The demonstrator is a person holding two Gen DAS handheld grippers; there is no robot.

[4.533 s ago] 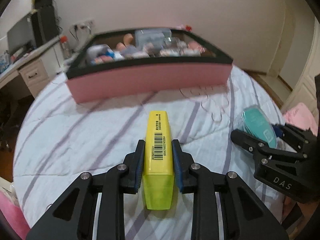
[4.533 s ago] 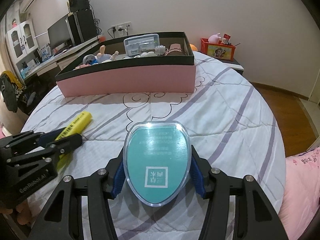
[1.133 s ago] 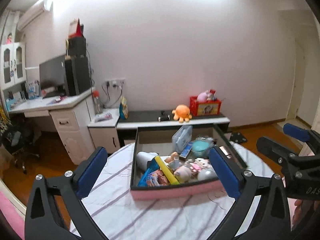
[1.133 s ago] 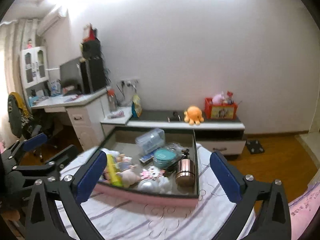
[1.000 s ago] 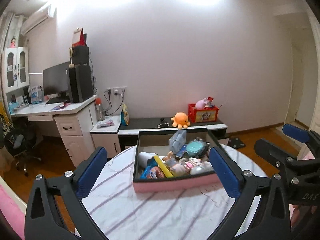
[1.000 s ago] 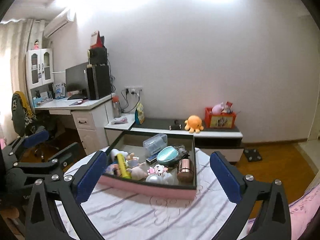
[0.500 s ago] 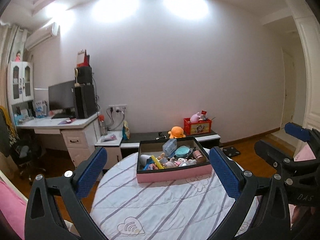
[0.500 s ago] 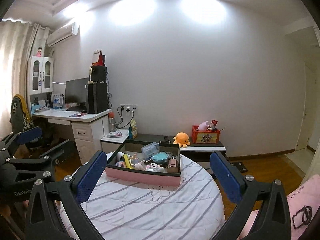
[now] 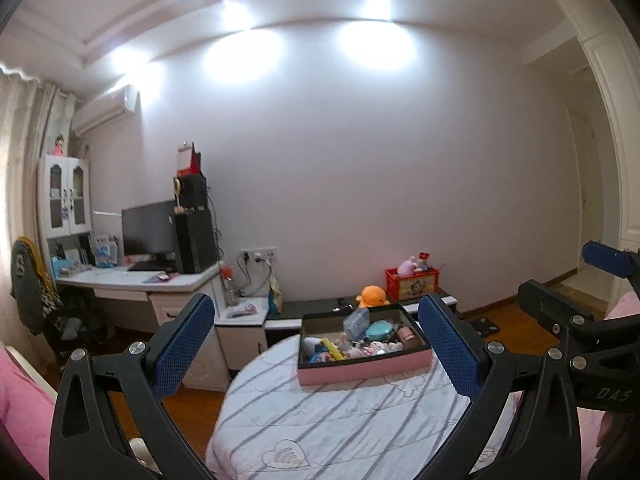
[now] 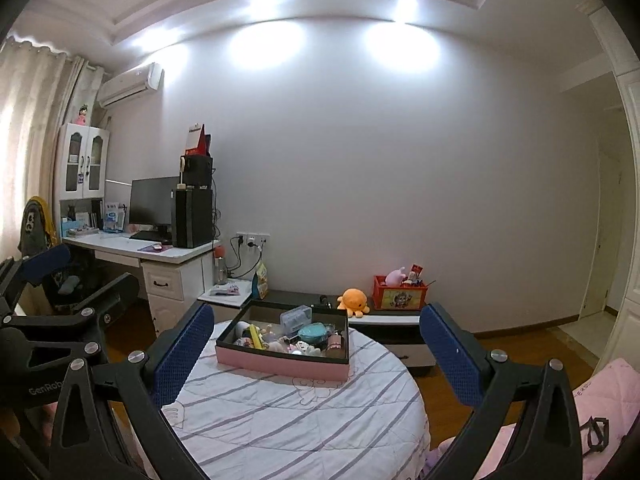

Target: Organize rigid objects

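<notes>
Nearest the cameras, the left claw (image 9: 316,344) and the right claw (image 10: 316,354) both stand spread wide and empty, raised well back from the round counter (image 10: 304,420) with its purple-striped white cover. Farther off, on the counter's far side, sits the pink box (image 10: 280,364) with a black rim, holding the yellow marker (image 10: 254,336) at its left, the teal oval case (image 10: 313,332) near the middle, and other small items. Beyond it, an orange octopus plush (image 10: 354,301) rests on a low cabinet (image 10: 384,320) against the wall.

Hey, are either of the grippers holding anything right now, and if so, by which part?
Nothing is held. The left gripper and right gripper are both open and empty, well back from the pink box.
</notes>
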